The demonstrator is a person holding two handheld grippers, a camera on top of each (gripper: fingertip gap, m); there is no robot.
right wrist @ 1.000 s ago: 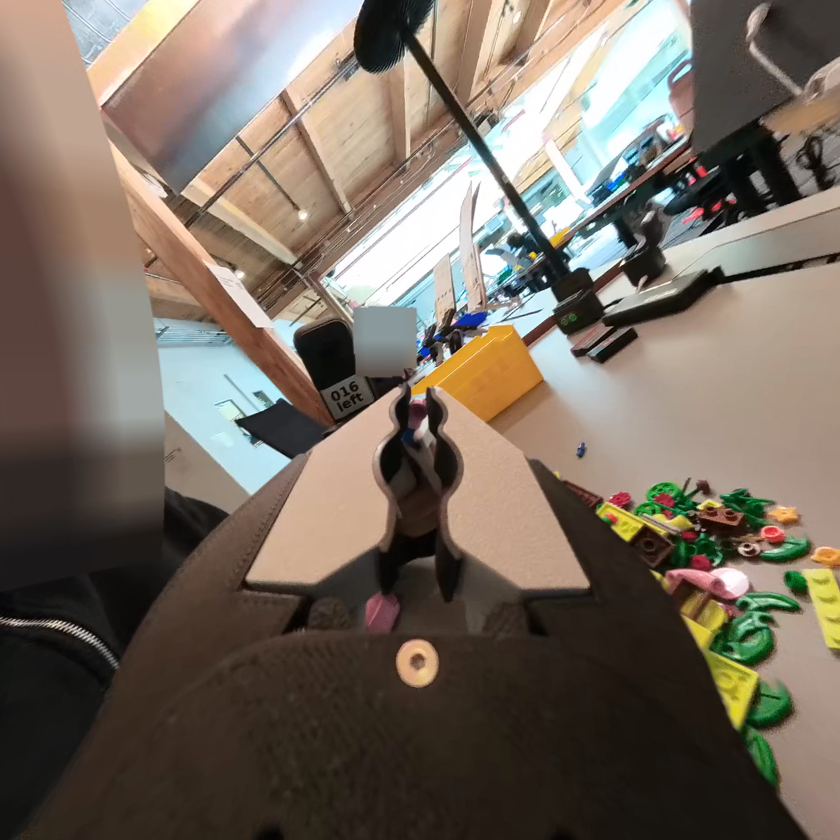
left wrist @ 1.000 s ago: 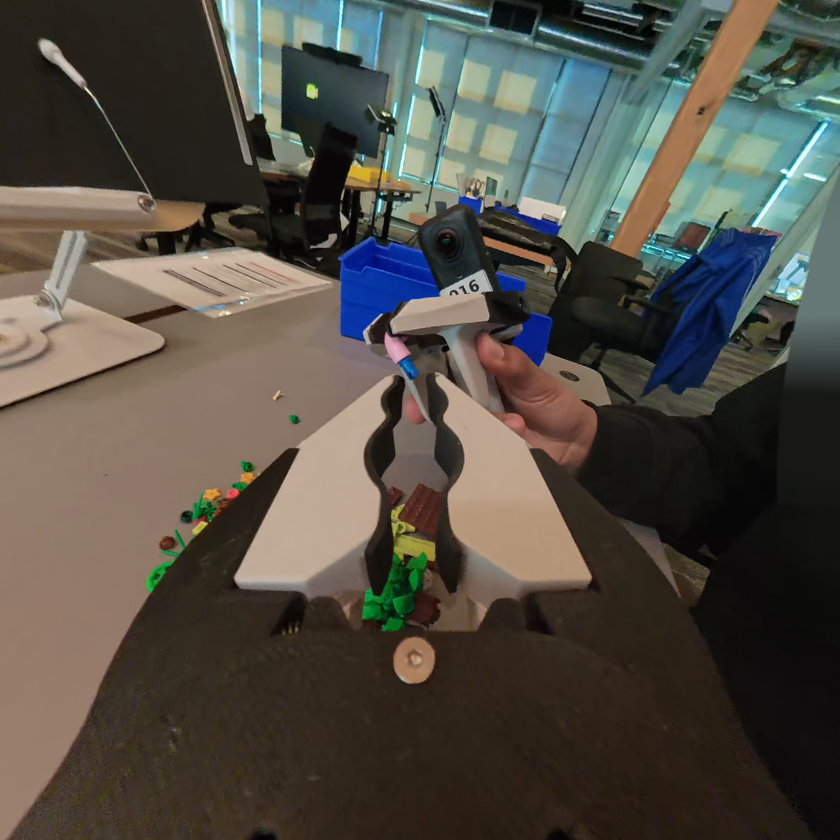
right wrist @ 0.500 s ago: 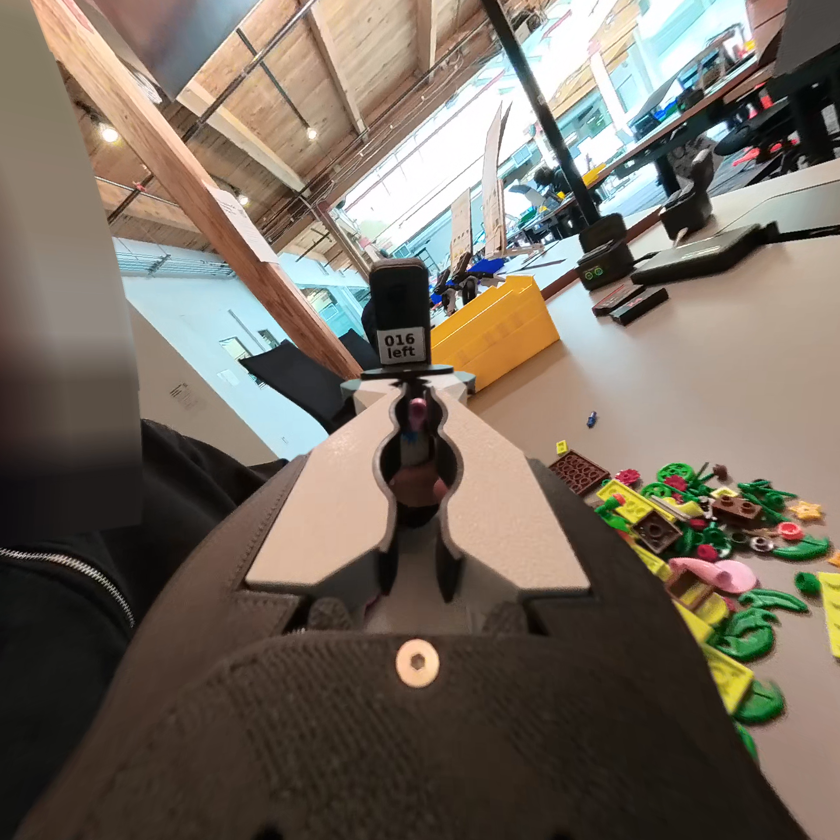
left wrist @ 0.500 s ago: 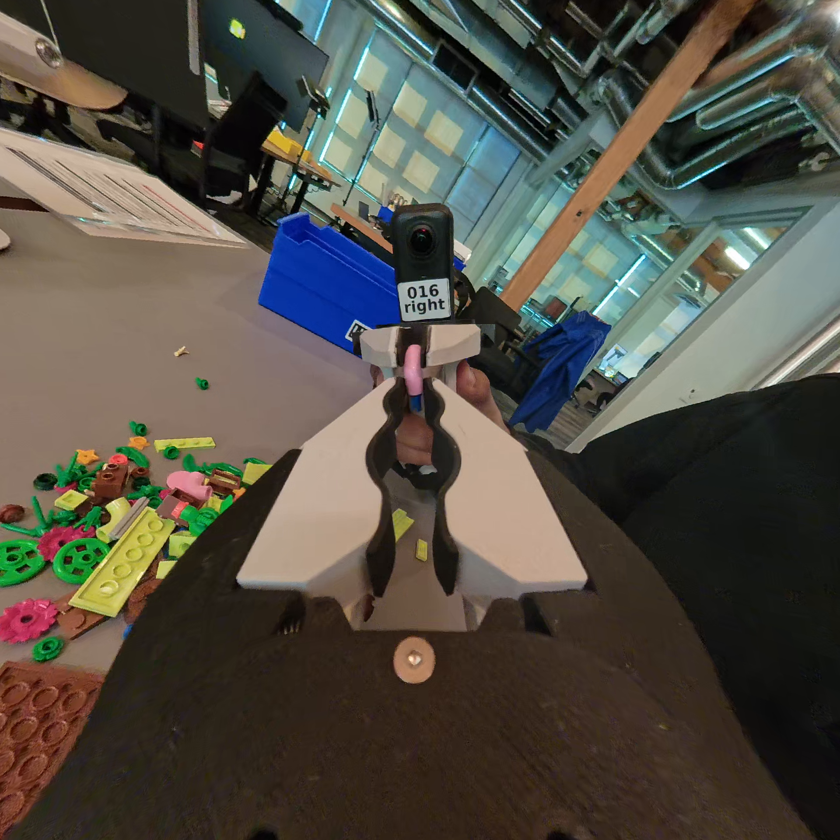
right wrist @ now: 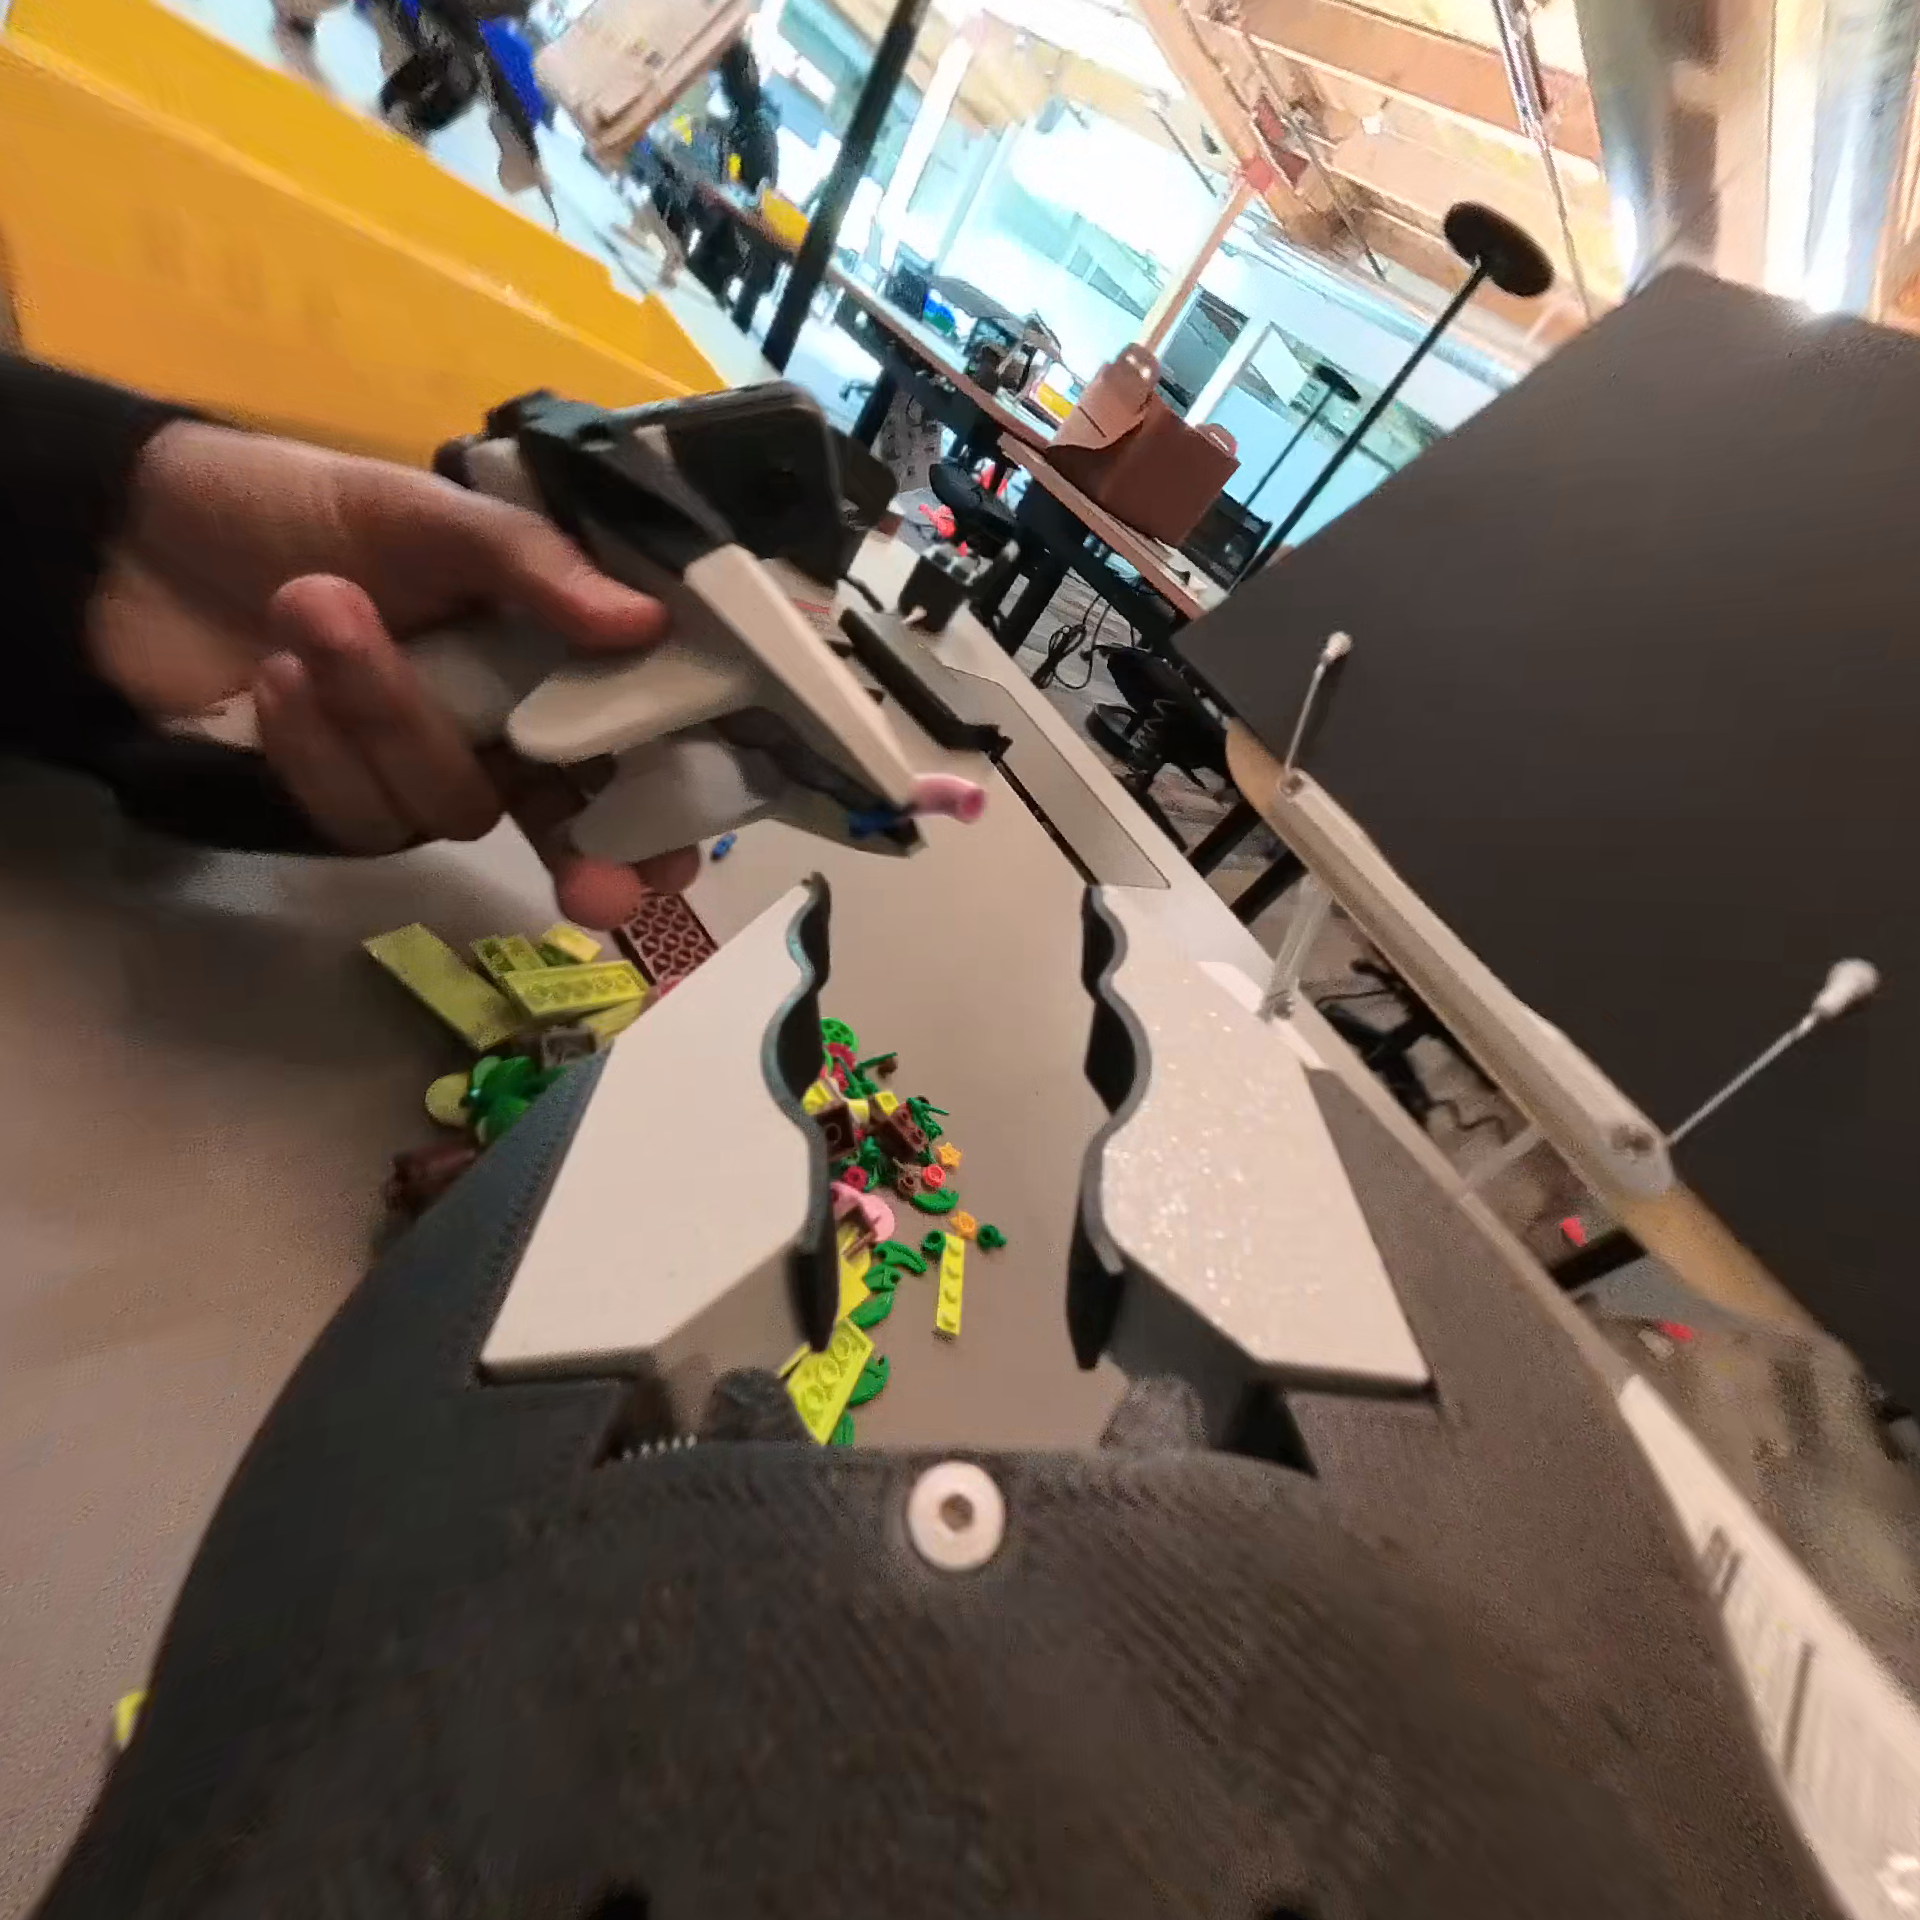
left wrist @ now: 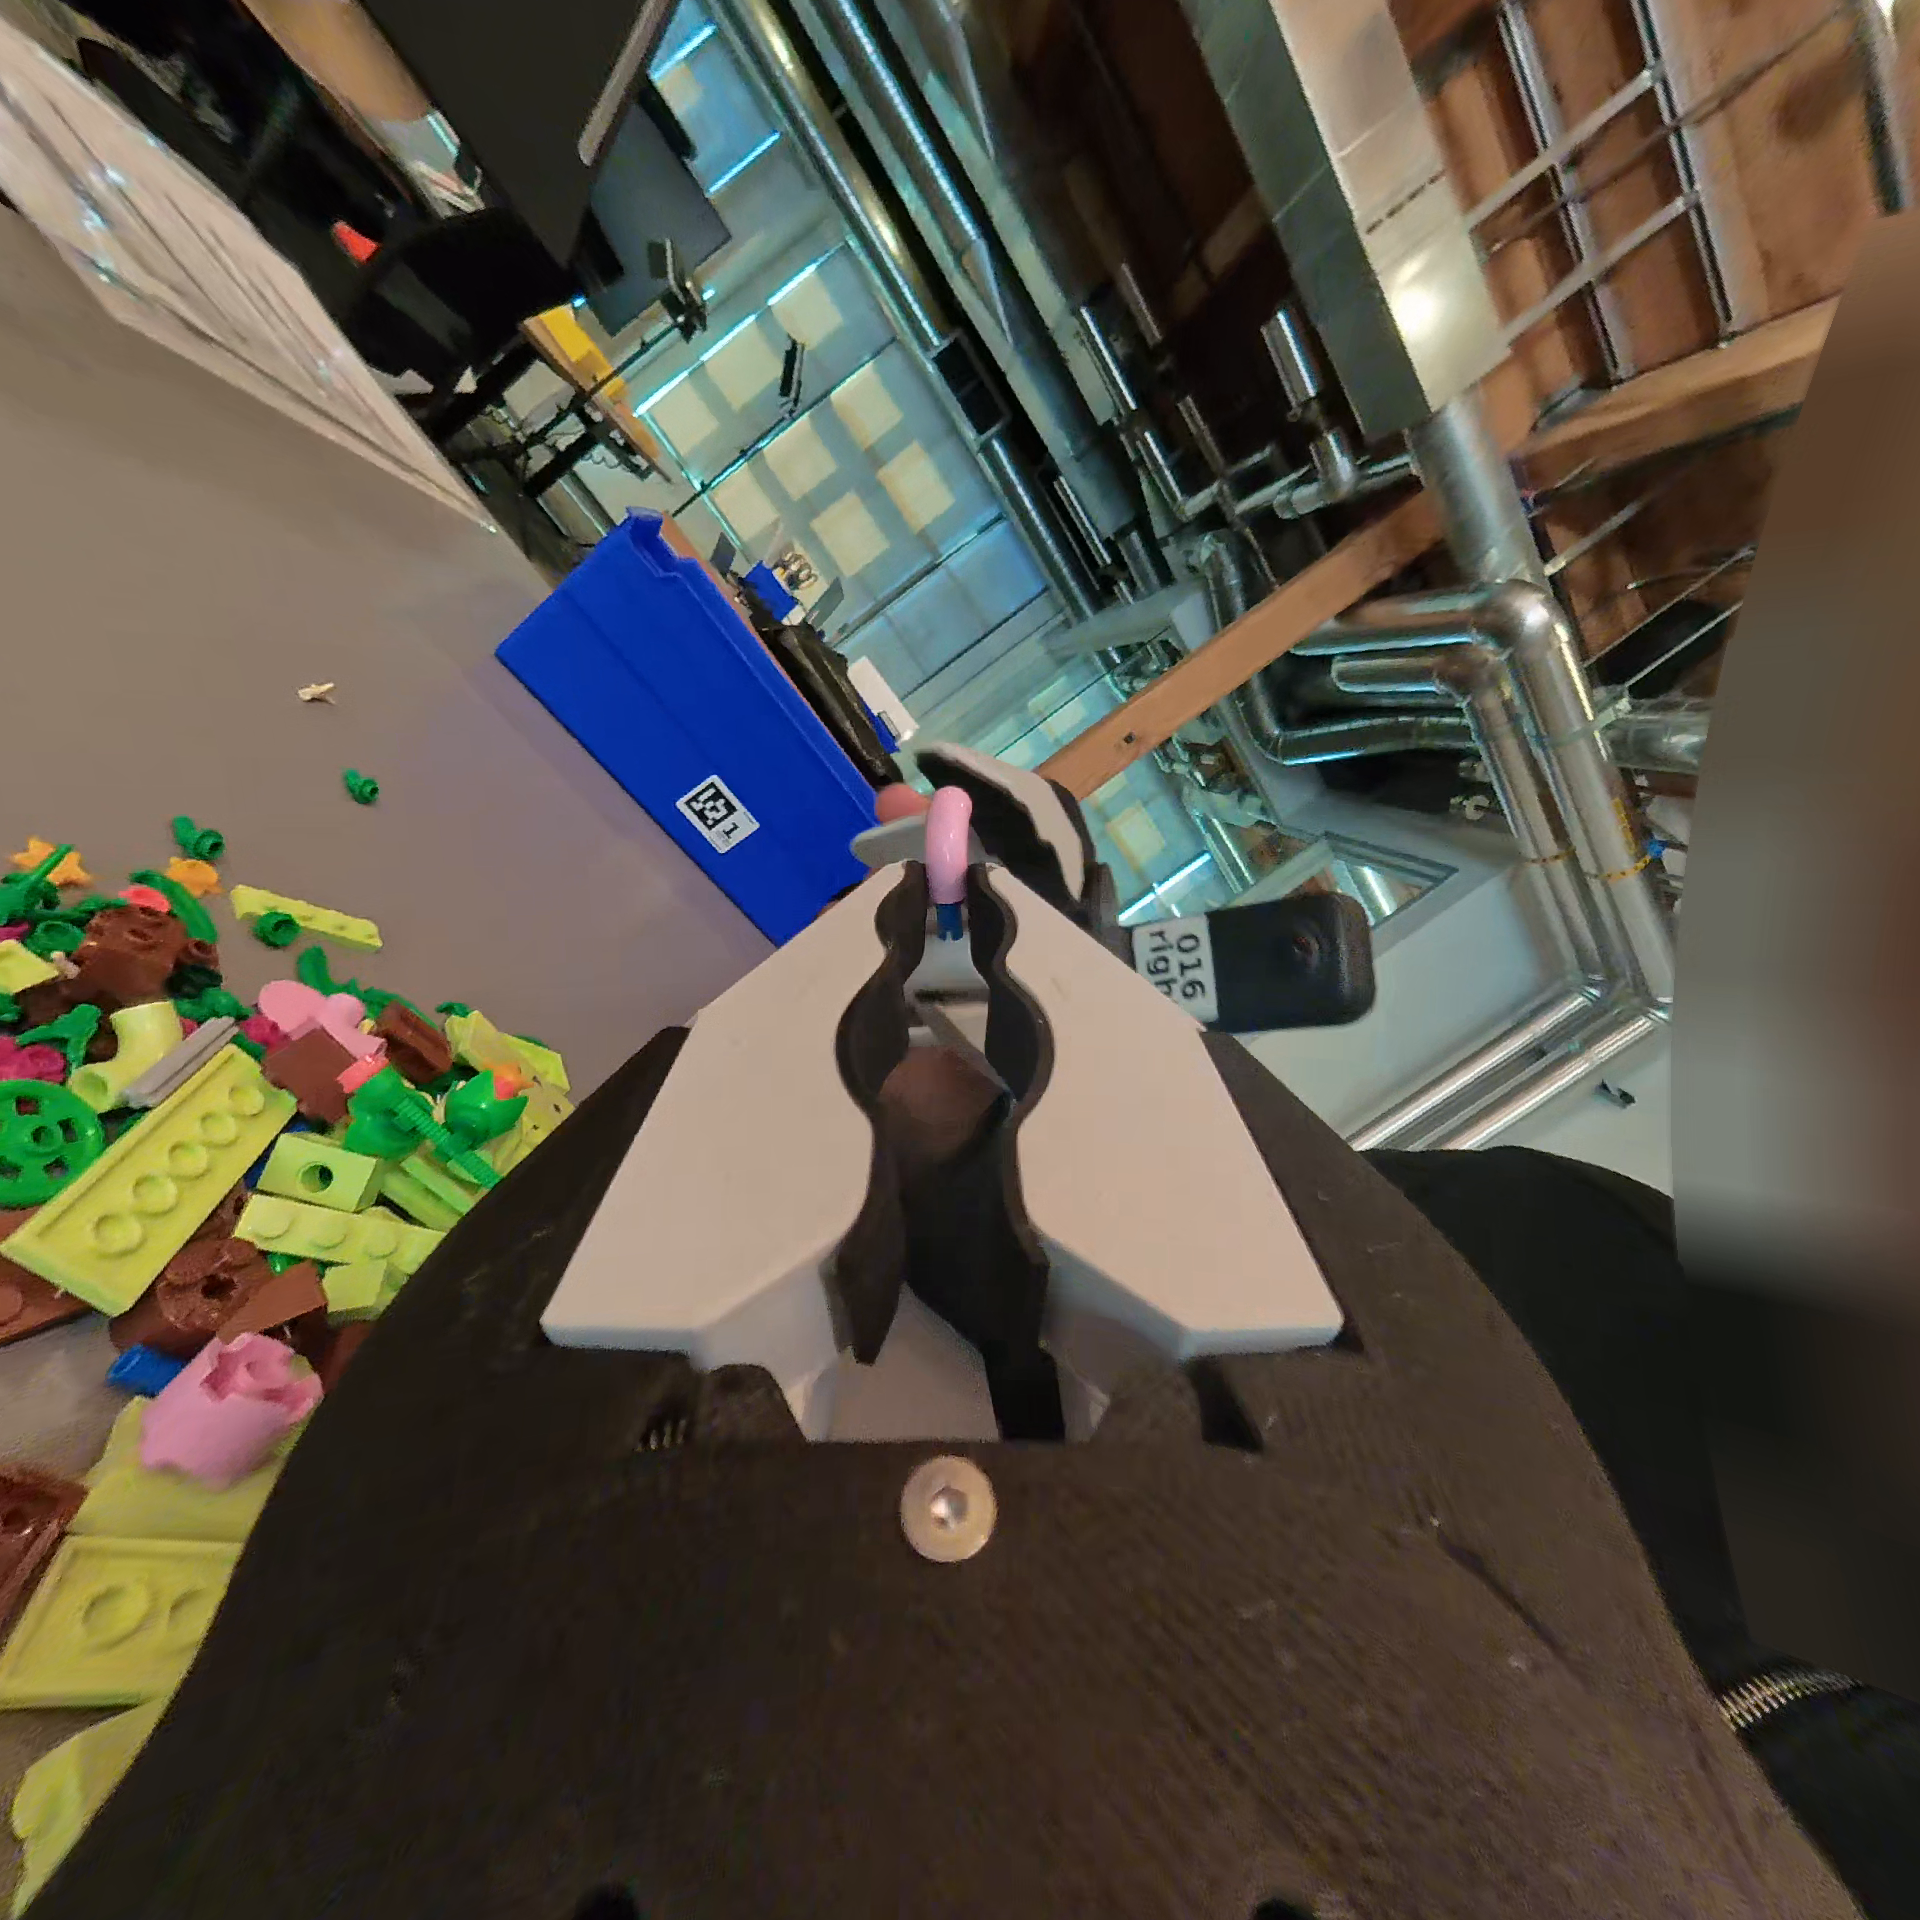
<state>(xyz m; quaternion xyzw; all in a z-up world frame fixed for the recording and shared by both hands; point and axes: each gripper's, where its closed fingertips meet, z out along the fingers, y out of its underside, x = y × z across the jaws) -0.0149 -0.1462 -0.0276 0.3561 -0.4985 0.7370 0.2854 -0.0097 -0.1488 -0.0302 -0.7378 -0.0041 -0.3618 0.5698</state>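
So our left gripper (left wrist: 945, 894) has its jaws pinched tight on the little pink curved piece (left wrist: 948, 847), with a tiny blue bit (left wrist: 948, 920) plugged into its lower end. The pink piece is up in the air, well above the brick pile (left wrist: 208, 1091) and off to the right of it.

Our right gripper (right wrist: 956, 894) has its jaws wide apart with nothing between them, and it hangs over the far edge of the brick pile. The hand-over looks done to us: only the left side has the piece now.

Compared with half a second ago, the right jaws were nearly closed around that same pink piece, nose to nose with the left gripper. They've let go and swung down toward the pile.

Further out, the gray counter (left wrist: 208, 623) carries a blue bin (left wrist: 675, 727) beyond the pile.
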